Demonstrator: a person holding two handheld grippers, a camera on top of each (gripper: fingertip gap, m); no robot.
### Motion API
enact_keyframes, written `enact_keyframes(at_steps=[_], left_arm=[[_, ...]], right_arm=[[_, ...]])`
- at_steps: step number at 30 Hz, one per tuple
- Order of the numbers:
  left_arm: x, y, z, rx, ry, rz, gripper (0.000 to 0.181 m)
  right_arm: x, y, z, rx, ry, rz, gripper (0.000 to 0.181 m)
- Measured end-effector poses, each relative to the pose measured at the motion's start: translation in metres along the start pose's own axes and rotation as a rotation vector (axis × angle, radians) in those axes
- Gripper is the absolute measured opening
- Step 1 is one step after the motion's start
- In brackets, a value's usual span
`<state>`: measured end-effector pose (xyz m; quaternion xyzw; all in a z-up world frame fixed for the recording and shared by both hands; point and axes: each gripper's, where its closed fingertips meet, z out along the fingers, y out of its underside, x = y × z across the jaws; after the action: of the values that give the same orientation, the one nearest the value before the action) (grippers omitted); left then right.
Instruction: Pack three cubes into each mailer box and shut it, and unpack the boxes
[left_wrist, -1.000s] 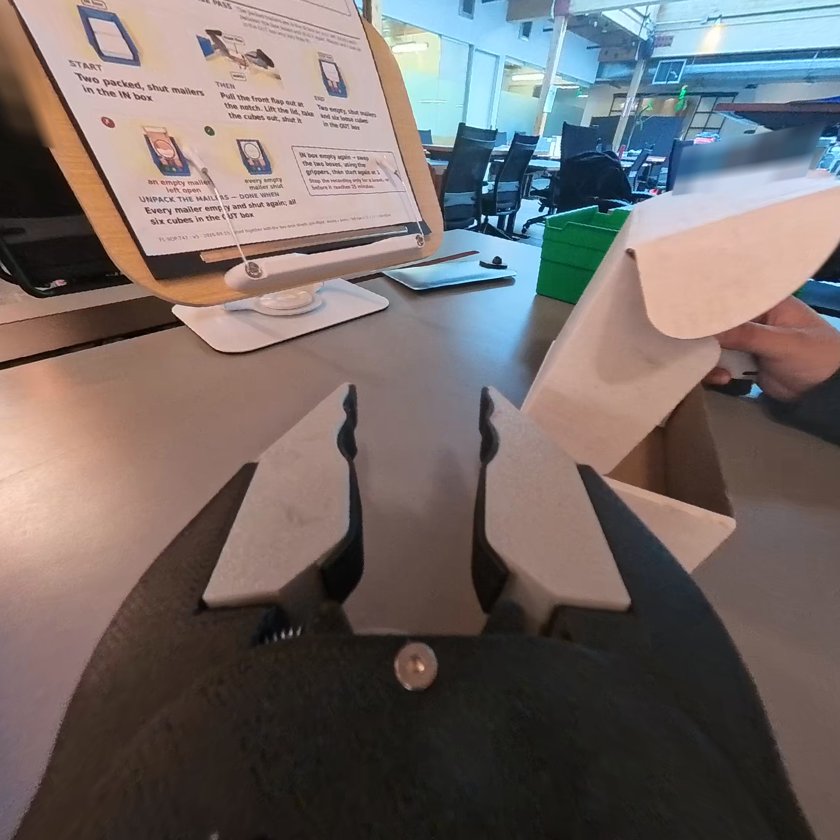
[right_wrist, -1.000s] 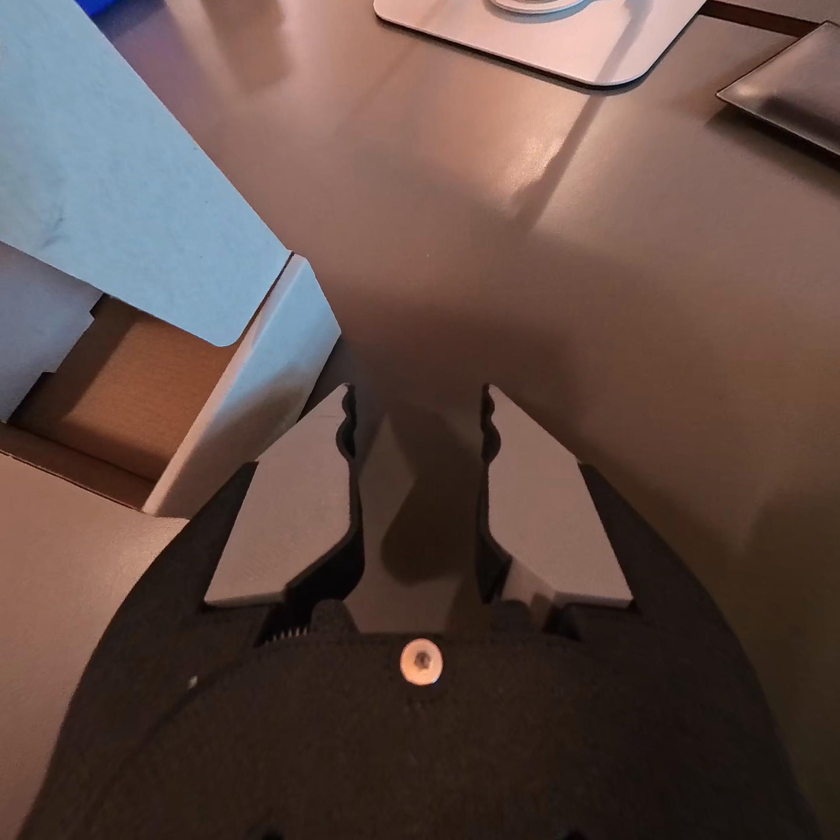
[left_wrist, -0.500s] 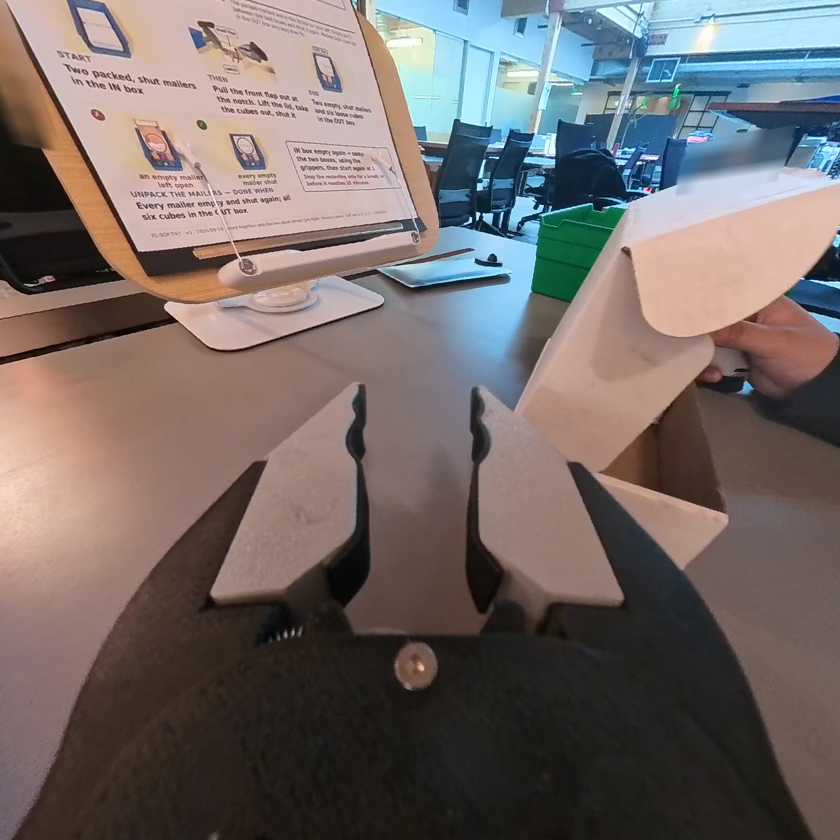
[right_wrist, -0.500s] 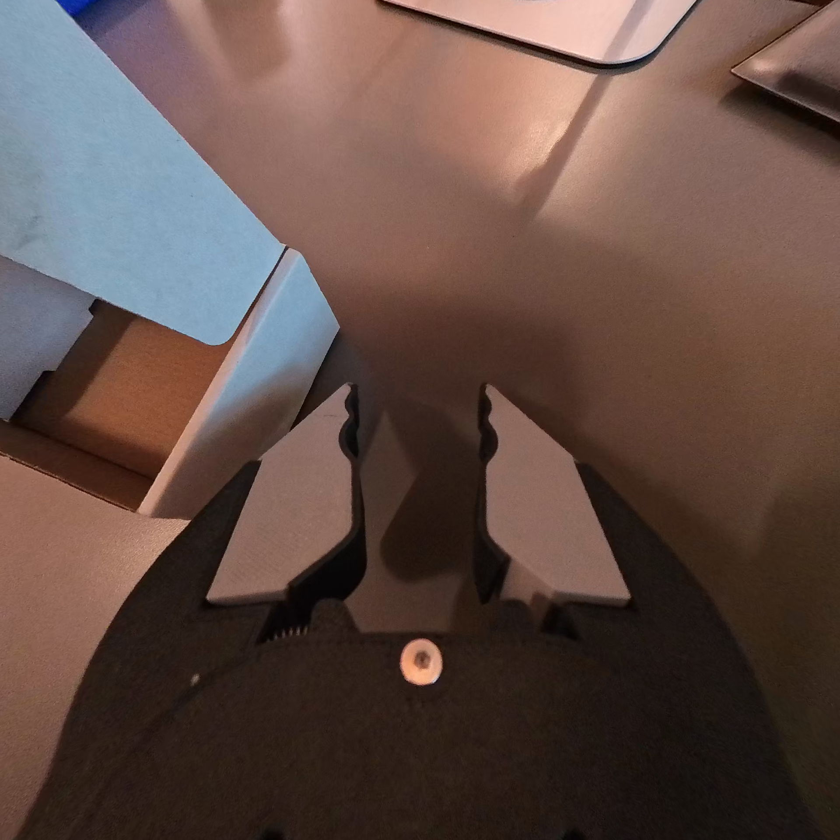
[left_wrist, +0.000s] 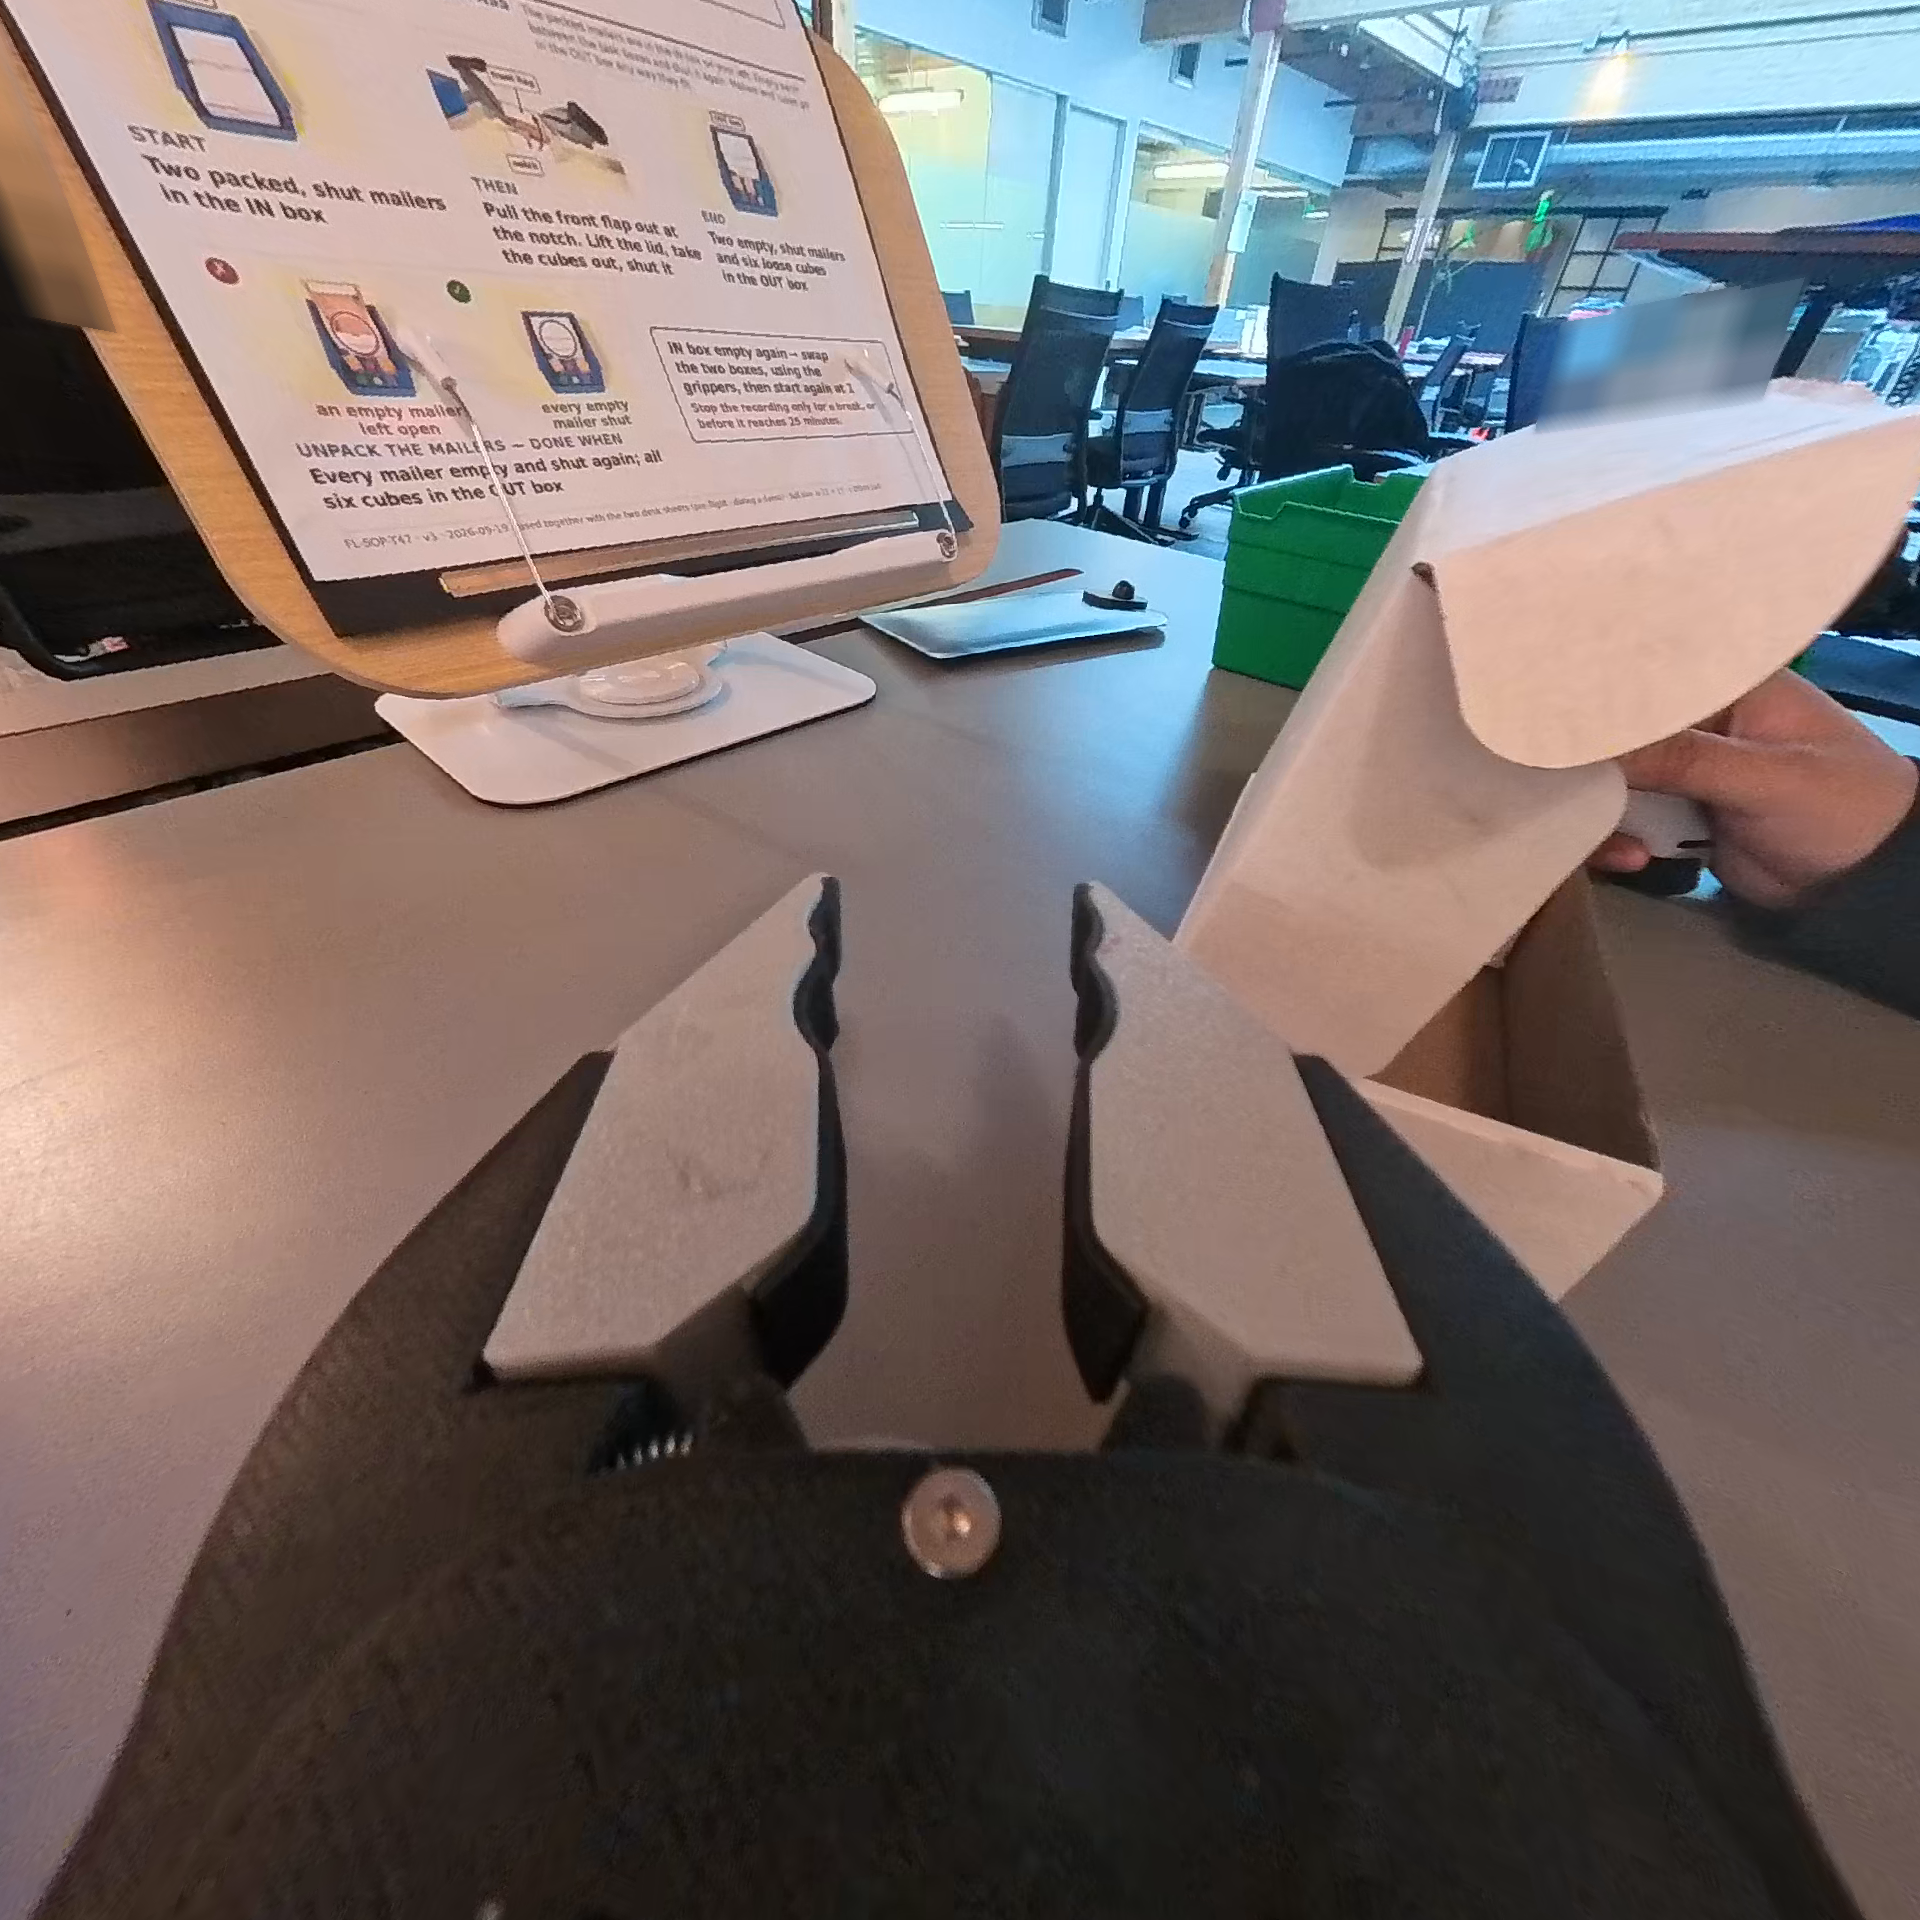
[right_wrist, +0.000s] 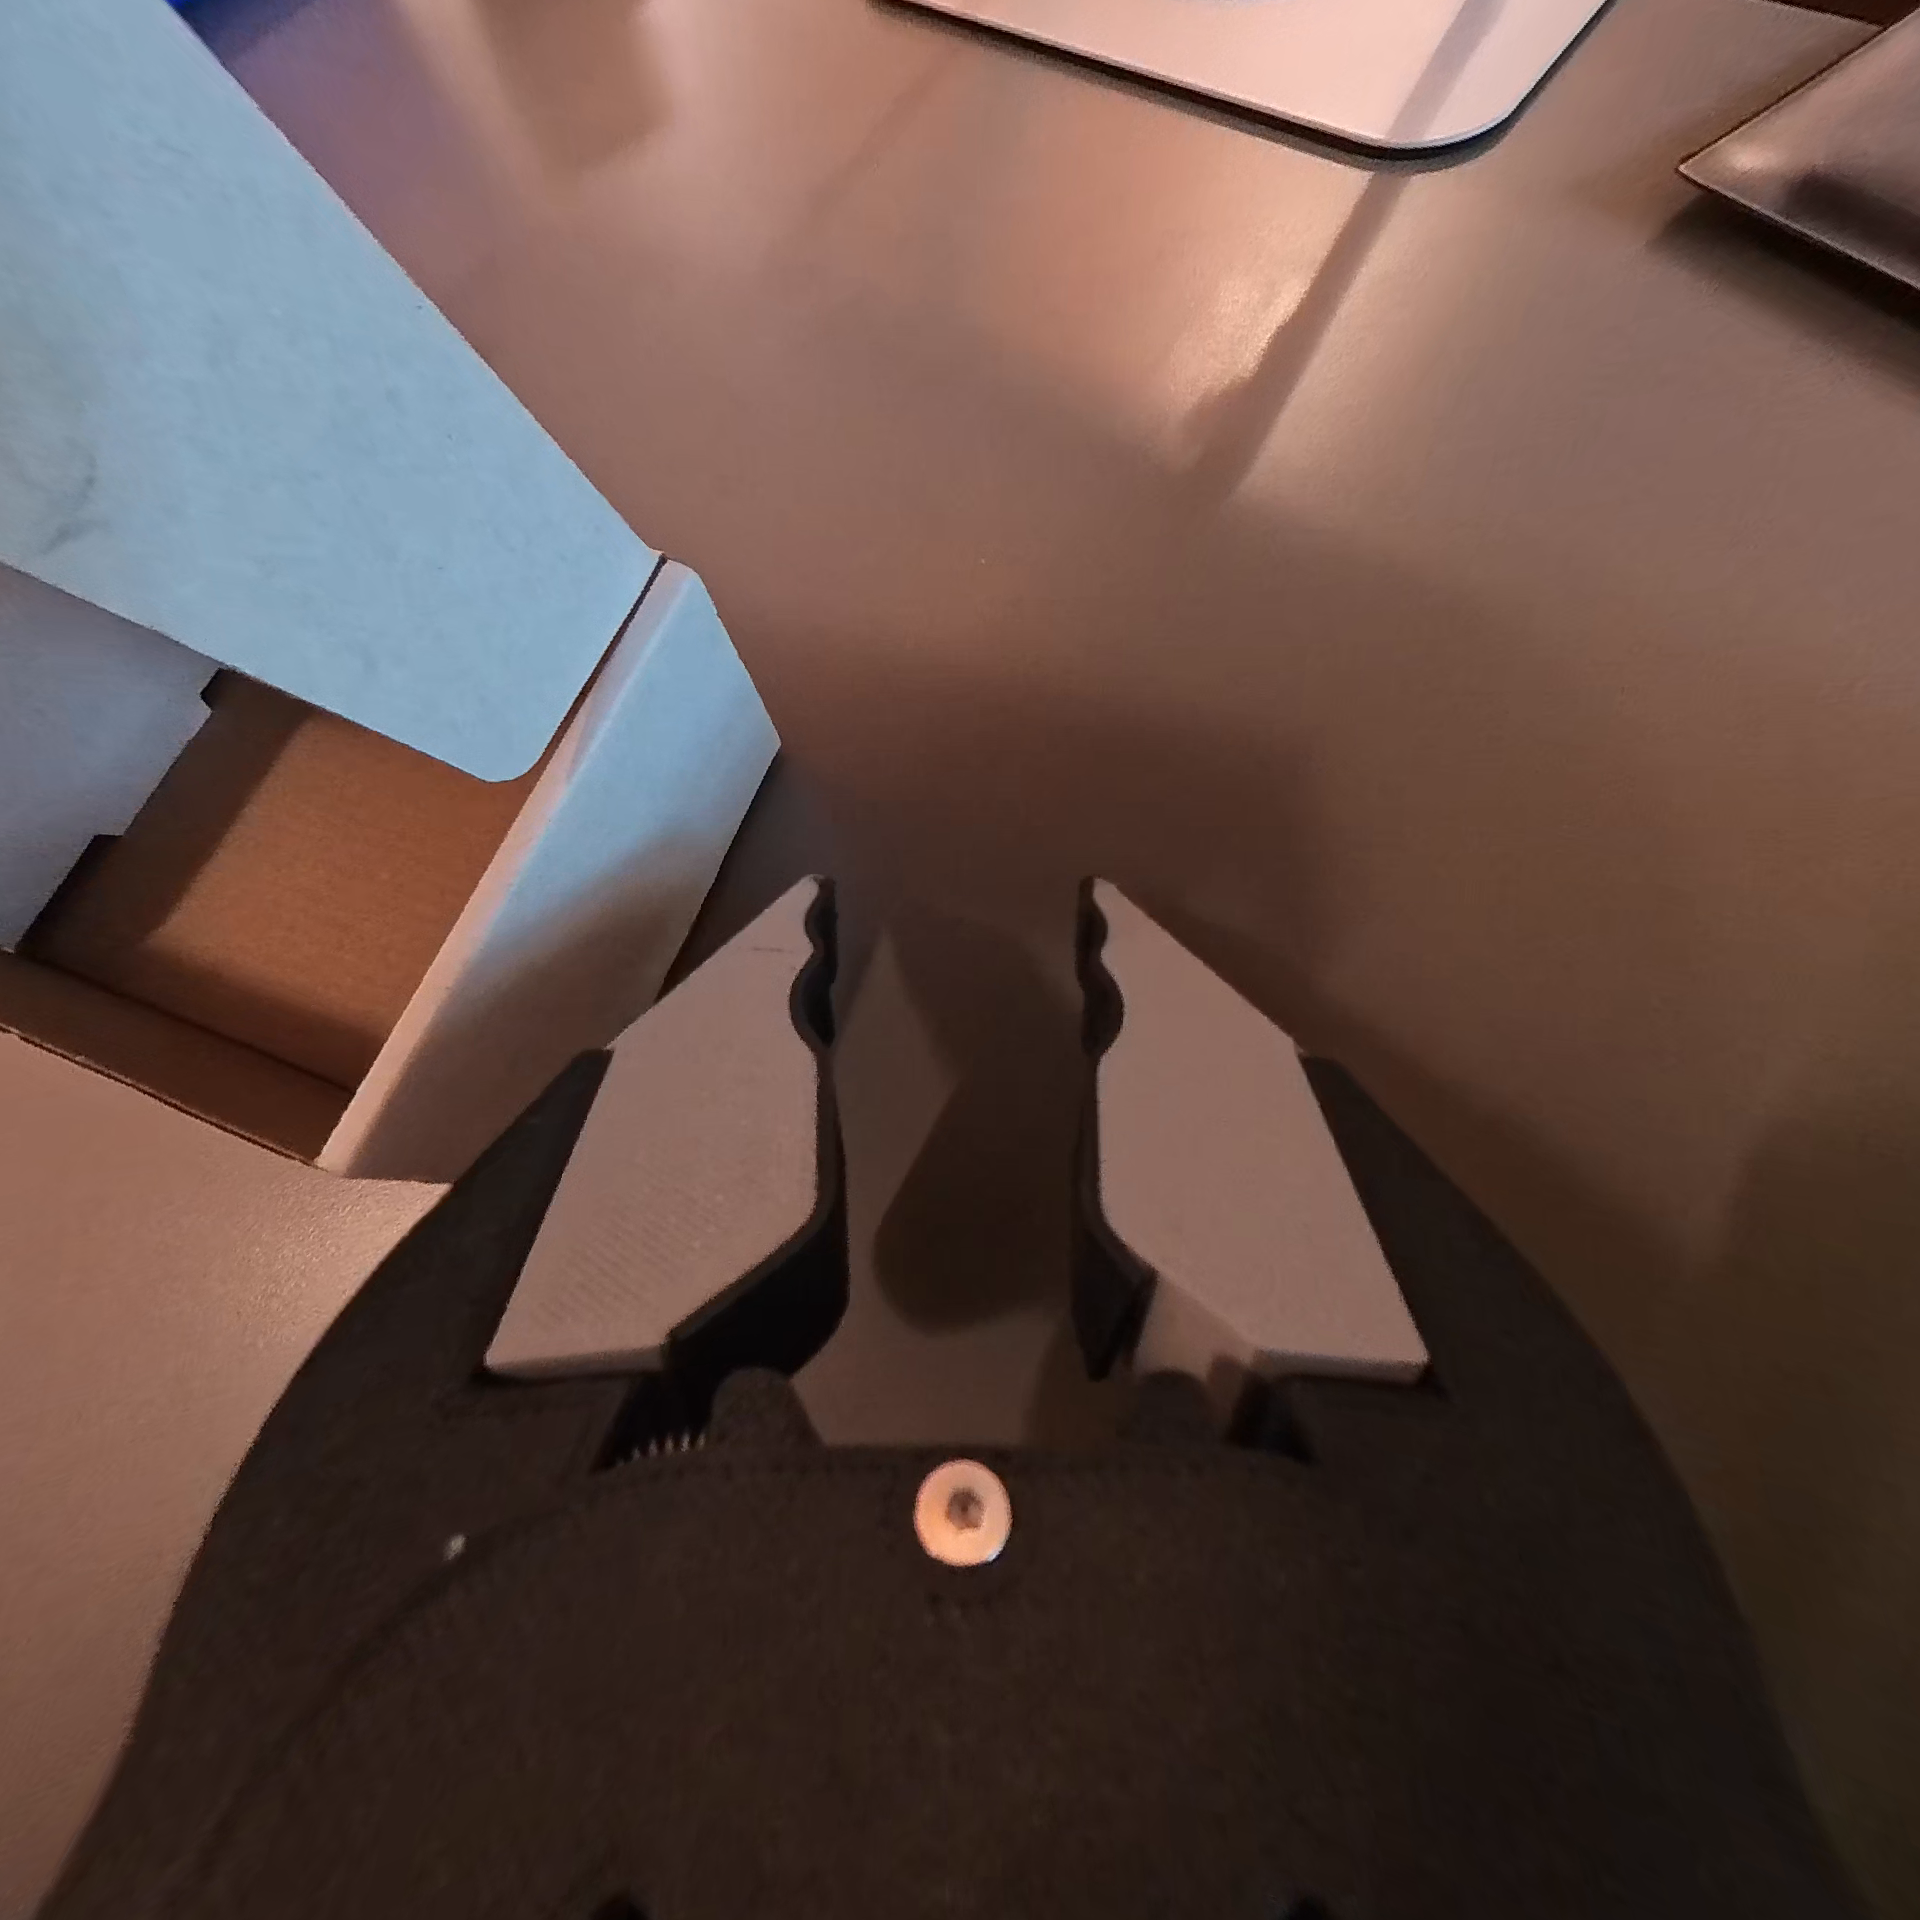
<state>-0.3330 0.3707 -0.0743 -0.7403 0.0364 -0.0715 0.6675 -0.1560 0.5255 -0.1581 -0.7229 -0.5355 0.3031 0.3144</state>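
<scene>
Where grey table (left_wrist: 312, 987) spreads, office chairs (left_wrist: 1049, 405) behind (open-plan room).

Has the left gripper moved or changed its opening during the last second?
Yes. The left gripper has its fingers closer together than before, and it shifted slightly: the document stand and the open mailer box sit marginally lower and more leftward in its view.

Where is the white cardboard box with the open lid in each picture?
Left wrist view: the mailer box stands at the right, lid raised, beside the left gripper.
Right wrist view: mailer box at the left edge, brown inside showing.
Shared landmark: the white stand base on the table.
</scene>
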Motion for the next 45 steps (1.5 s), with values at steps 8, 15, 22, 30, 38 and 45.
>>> enact_keyframes(at_steps=[8,15,22,30,38,45], left_arm=[[0.002,0.001,0.0,-0.003,0.004,0.006,0.043],[0.003,0.001,0.0,-0.009,0.012,0.008,0.043],[0.004,0.001,0.0,-0.008,0.014,0.016,0.043],[0.013,0.003,-0.003,-0.017,0.034,0.02,0.045],[0.031,0.003,-0.025,0.004,0.067,0.034,0.047],[0.043,0.011,-0.058,-0.025,0.093,-0.014,0.059]], right_arm=[[0.0,0.0,0.0,0.0,0.004,-0.005,0.043],[0.0,0.001,0.0,-0.003,0.011,-0.012,0.042],[0.0,0.001,0.0,-0.003,0.012,-0.014,0.041],[0.0,0.001,0.001,-0.008,0.012,-0.016,0.041],[0.0,0.001,0.0,-0.004,0.009,-0.012,0.041],[0.0,0.0,0.0,-0.001,0.013,-0.019,0.041]])
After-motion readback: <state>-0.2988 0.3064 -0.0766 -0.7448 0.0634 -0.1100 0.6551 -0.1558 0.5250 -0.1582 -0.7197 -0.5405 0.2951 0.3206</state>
